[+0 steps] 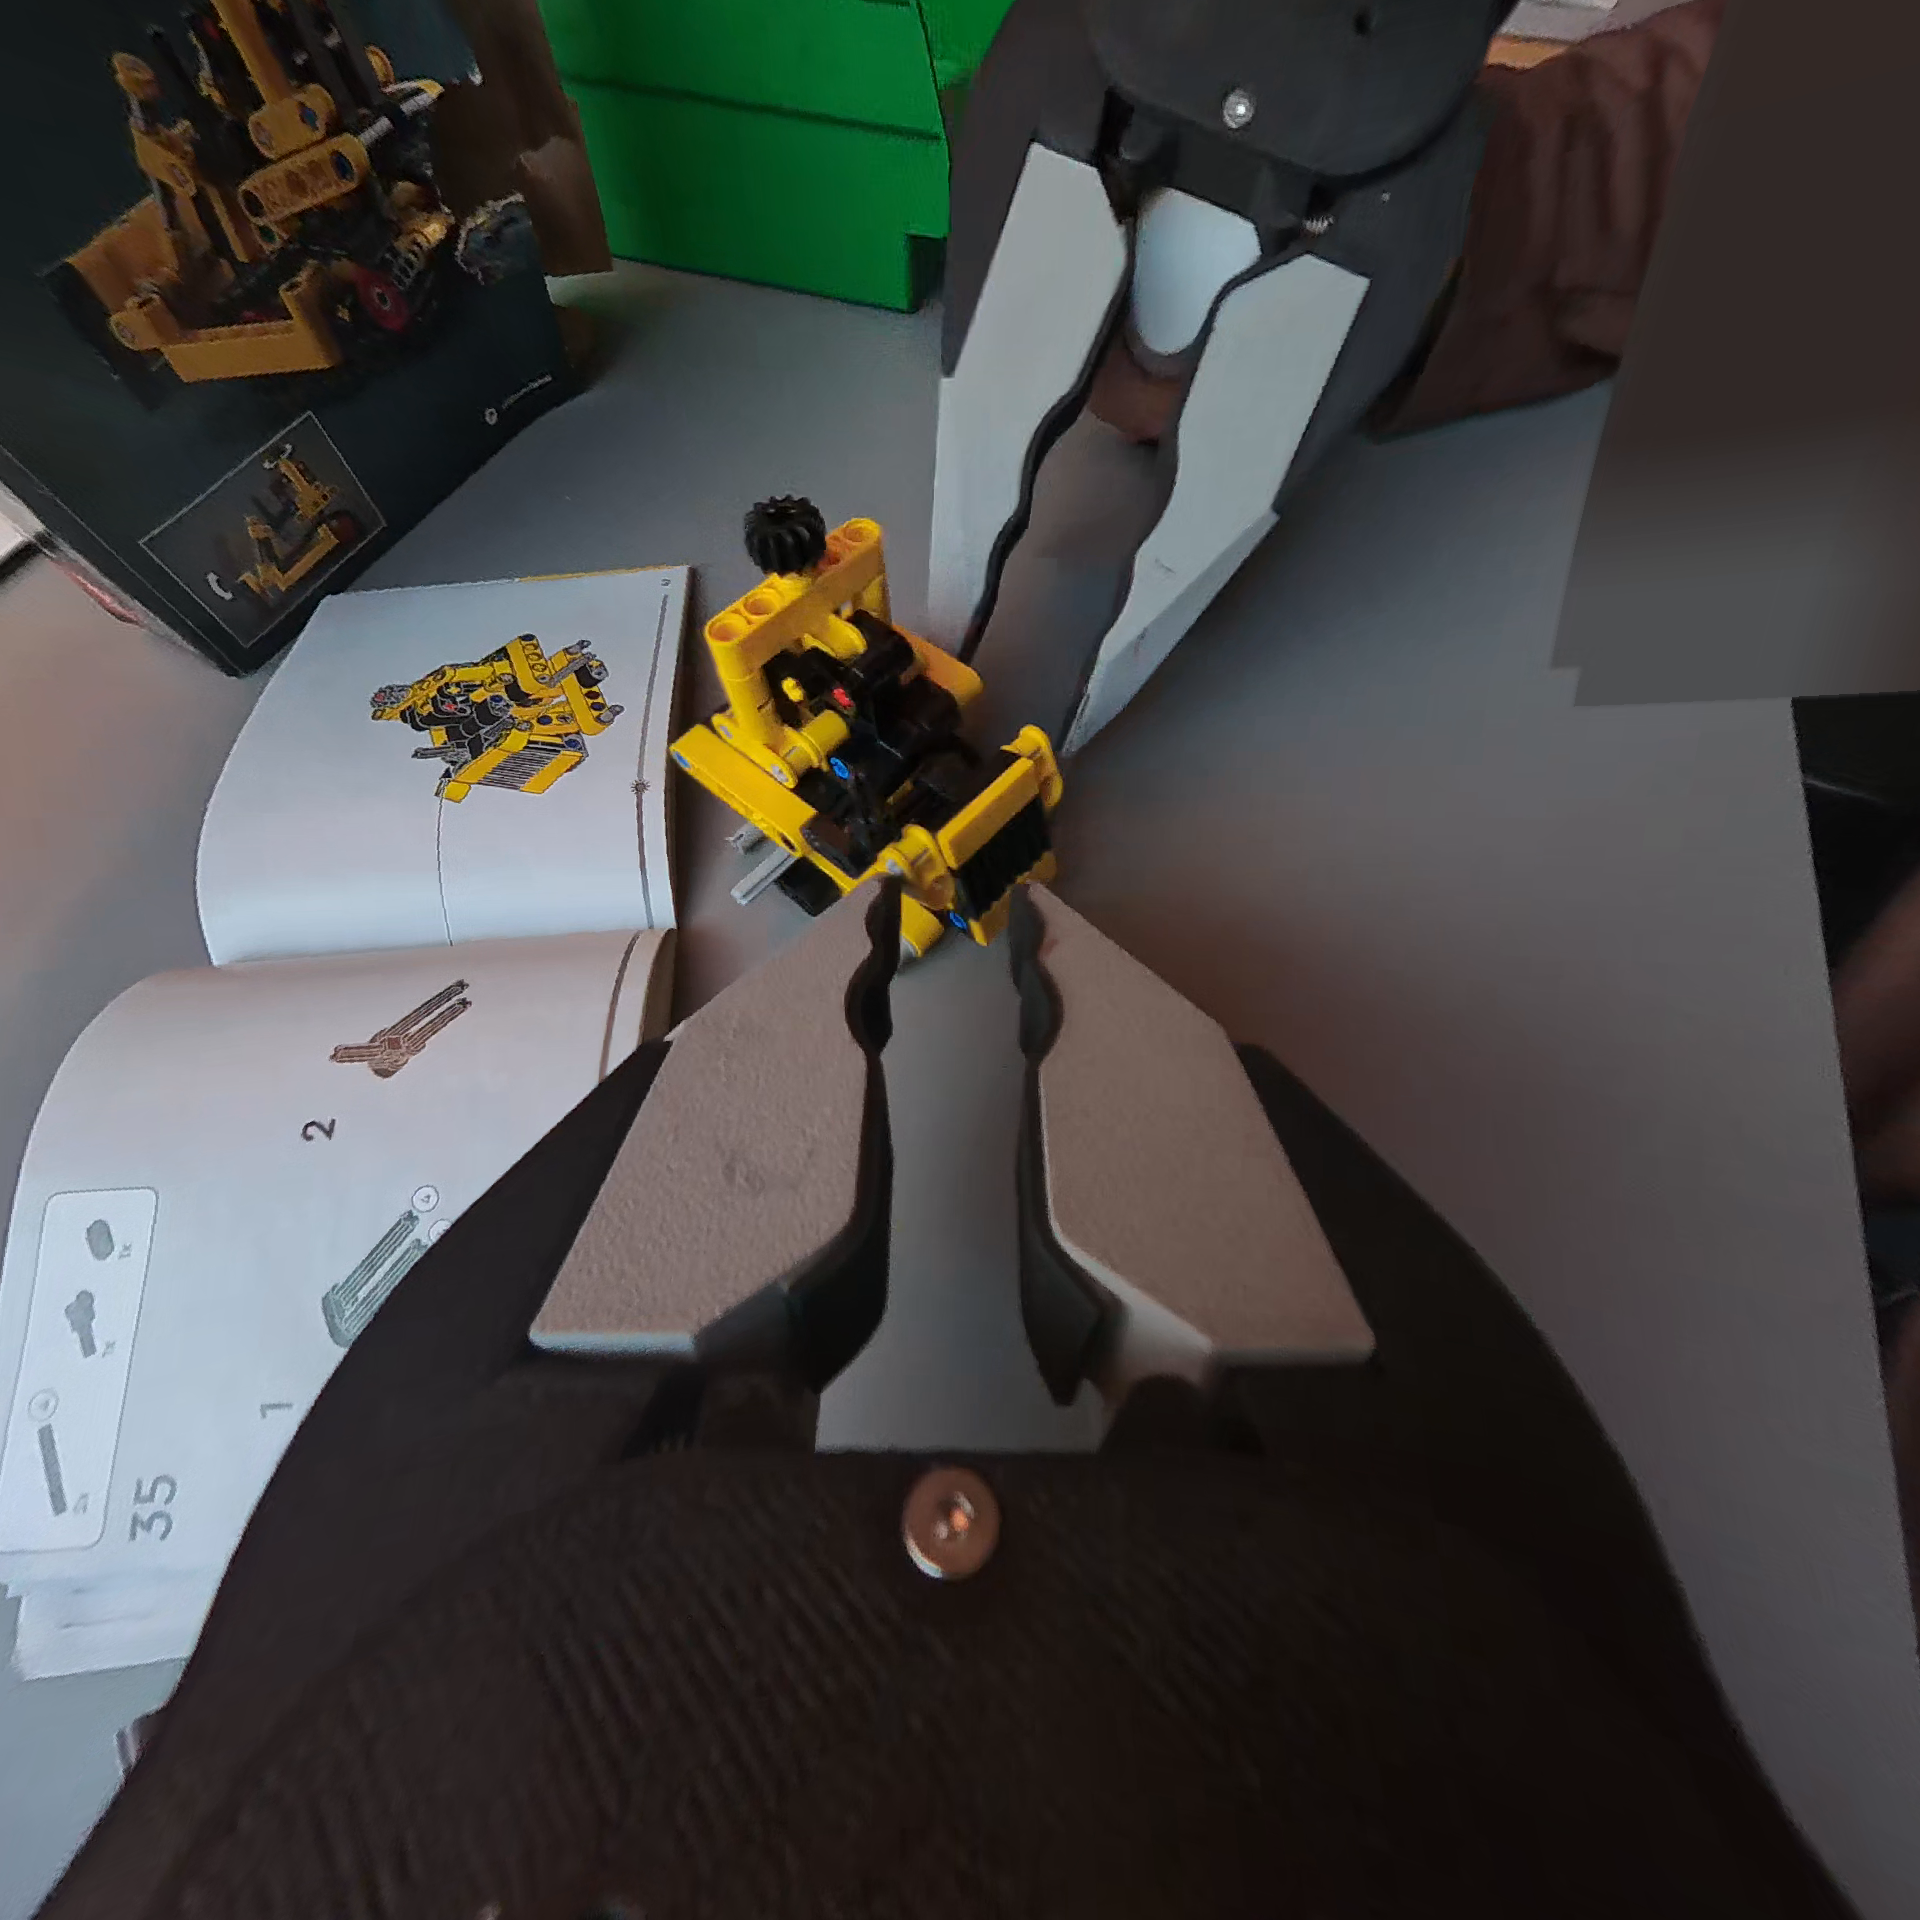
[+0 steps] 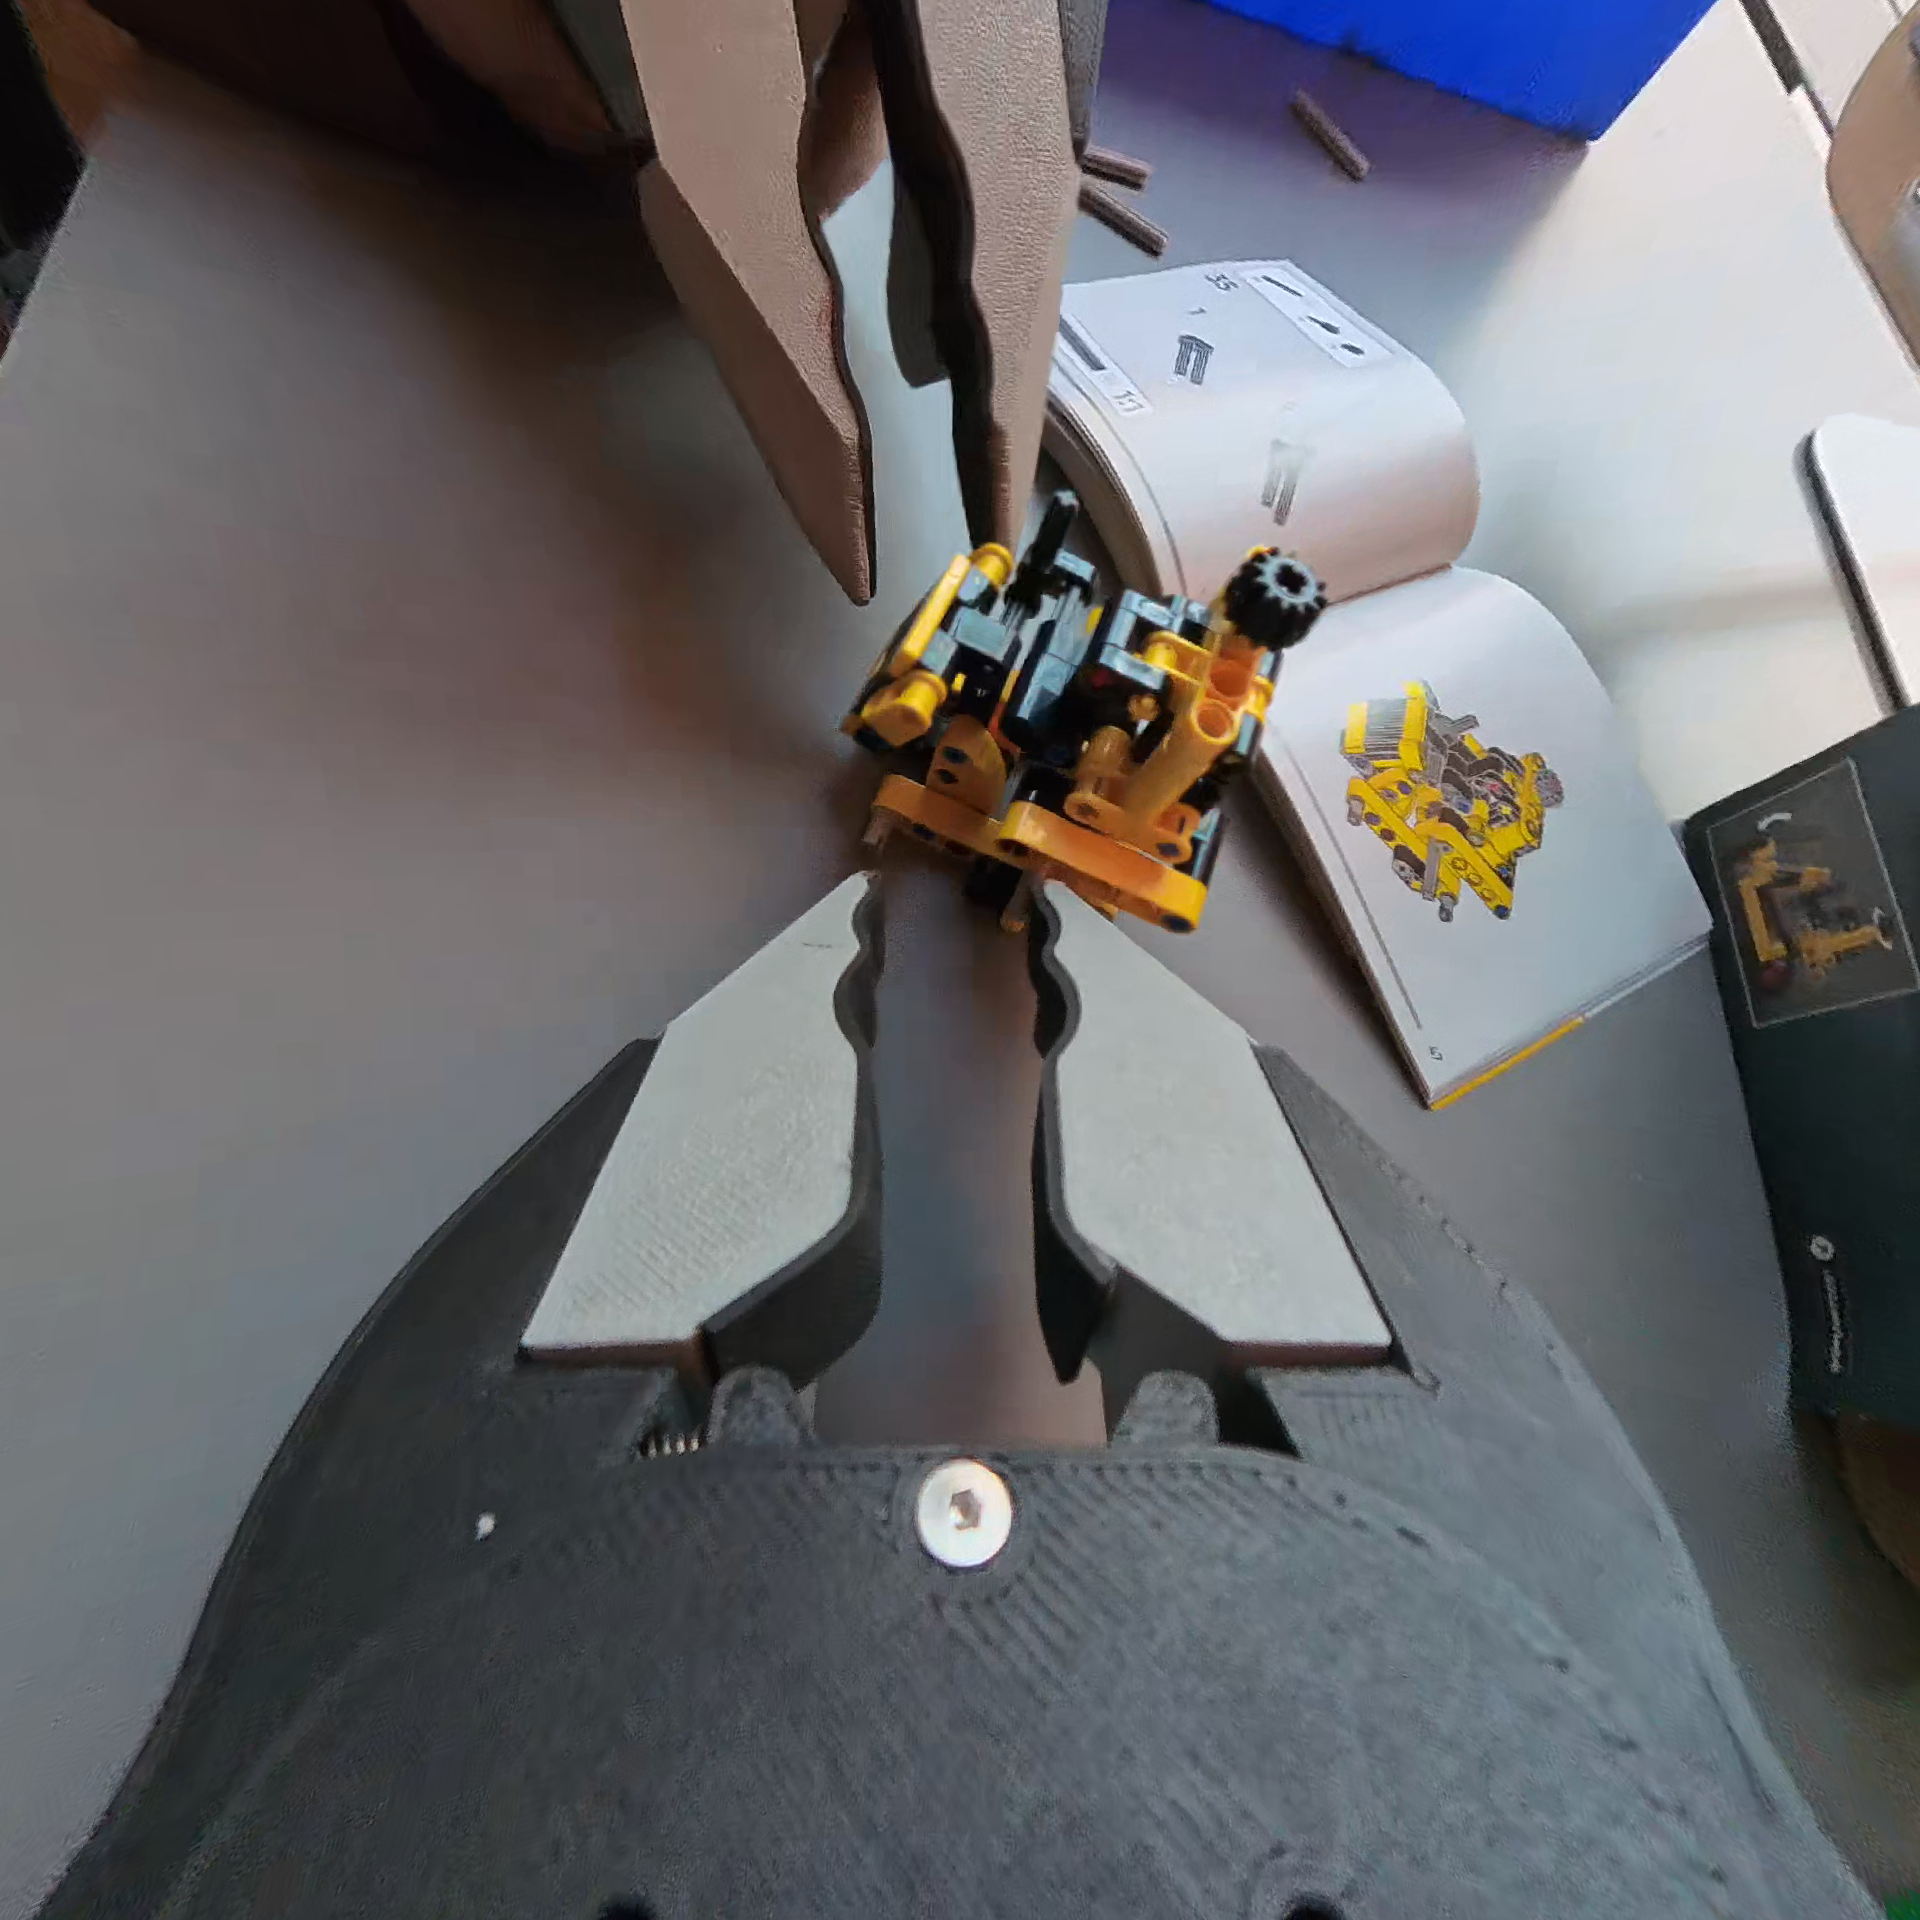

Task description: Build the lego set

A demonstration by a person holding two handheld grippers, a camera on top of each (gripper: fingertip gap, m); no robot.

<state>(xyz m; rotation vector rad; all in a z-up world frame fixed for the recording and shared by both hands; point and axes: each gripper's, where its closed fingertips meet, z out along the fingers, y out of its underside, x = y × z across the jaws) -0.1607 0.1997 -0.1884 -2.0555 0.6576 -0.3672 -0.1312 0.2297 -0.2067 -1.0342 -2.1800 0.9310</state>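
Observation:
A small yellow and black lego vehicle model (image 1: pixel 862 748) stands on the grey table, with a black gear (image 1: pixel 784 530) on its upright yellow beam. My left gripper (image 1: pixel 956 904) is open, and its tips sit at the model's low yellow end, which lies partly between them. My right gripper (image 1: pixel 1023 686) comes in from the far side, open, with its tips close beside the model. In the right wrist view the model (image 2: pixel 1070 727) sits just beyond my right gripper (image 2: pixel 956 894), whose tips are at the long yellow side beam. My left gripper (image 2: pixel 935 561) is at the opposite end.
An open instruction booklet (image 1: pixel 436 779) lies to the left of the model and shows again in the right wrist view (image 2: pixel 1455 779). The dark set box (image 1: pixel 260 312) stands behind it. A green bin (image 1: pixel 748 145) is at the back. A blue bin (image 2: pixel 1455 42) and loose dark pins (image 2: pixel 1122 218) lie beyond. My right fingertips sit around 6 cm from my left ones.

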